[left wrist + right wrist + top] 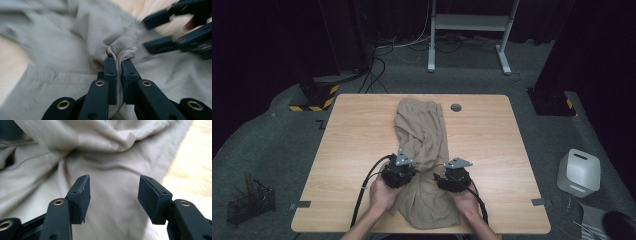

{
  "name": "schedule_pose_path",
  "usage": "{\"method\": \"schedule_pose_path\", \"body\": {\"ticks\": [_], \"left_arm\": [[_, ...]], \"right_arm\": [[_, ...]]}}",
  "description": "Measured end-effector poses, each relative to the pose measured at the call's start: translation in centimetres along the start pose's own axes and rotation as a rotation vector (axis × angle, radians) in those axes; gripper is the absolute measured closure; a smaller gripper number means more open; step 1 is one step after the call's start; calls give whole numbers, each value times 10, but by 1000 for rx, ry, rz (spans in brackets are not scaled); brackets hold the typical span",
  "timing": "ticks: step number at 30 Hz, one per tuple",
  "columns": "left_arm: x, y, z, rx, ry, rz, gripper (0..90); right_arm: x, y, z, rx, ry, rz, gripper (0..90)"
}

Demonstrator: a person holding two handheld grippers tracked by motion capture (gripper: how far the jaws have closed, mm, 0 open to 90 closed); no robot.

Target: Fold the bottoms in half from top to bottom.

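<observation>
Where the beige garment lies rumpled down the middle of the wooden table, the left gripper pinches a bunched fold of it between closed jaws. Beside it, the right gripper hangs wide open just above the cloth. No writing is legible. Grey floor and cables lie beyond.

text: none legible | labels: none | brands: none | numbers: none
</observation>
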State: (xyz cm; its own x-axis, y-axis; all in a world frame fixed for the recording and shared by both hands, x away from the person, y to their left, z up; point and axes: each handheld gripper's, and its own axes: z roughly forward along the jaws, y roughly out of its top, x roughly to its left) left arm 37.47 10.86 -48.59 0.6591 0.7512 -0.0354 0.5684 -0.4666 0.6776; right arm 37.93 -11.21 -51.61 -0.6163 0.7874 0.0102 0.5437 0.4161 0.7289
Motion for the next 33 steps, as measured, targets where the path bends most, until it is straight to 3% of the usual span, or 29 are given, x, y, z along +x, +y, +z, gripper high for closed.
{"method": "schedule_pose_path", "body": {"ticks": [3, 4, 7, 9, 10, 13, 16, 17, 23, 25, 29, 33], "left_arm": [[5, 0, 19, 52, 46, 19, 850], [15, 4, 28, 47, 60, 10, 853], [24, 9, 34, 37, 80, 4, 855], [34, 14, 38, 34, 91, -14, 856], [45, 16, 41, 25, 82, -50, 856], [49, 19, 41, 34, 82, -66, 856], [44, 21, 32, 27, 97, -52, 857], [38, 24, 20, 1, 92, -40, 857], [22, 34, -7, -49, 82, -37, 857], [8, 39, -14, -60, 76, -3, 855], [-3, 41, -11, -56, 44, -4, 852], [-16, 40, 5, -22, 12, 5, 850]], "right_arm": [[-7, -3, 5, 9, -27, -5, 454], [-8, -3, 7, 4, -28, -12, 454], [-10, 0, 12, -12, -37, -6, 454], [-13, 10, 23, -10, -46, 5, 454], [-13, 13, 25, -10, -50, 8, 453], [-13, 17, 30, -11, -61, 15, 453], [-13, 17, 30, -10, -61, 19, 452], [-13, 17, 30, -10, -61, 19, 452], [-13, 18, 31, -10, -65, 20, 445], [-13, 18, 31, -9, -66, 22, 444], [-13, 18, 31, -9, -65, 24, 443], [-14, 18, 31, -12, -67, 23, 439]]}}
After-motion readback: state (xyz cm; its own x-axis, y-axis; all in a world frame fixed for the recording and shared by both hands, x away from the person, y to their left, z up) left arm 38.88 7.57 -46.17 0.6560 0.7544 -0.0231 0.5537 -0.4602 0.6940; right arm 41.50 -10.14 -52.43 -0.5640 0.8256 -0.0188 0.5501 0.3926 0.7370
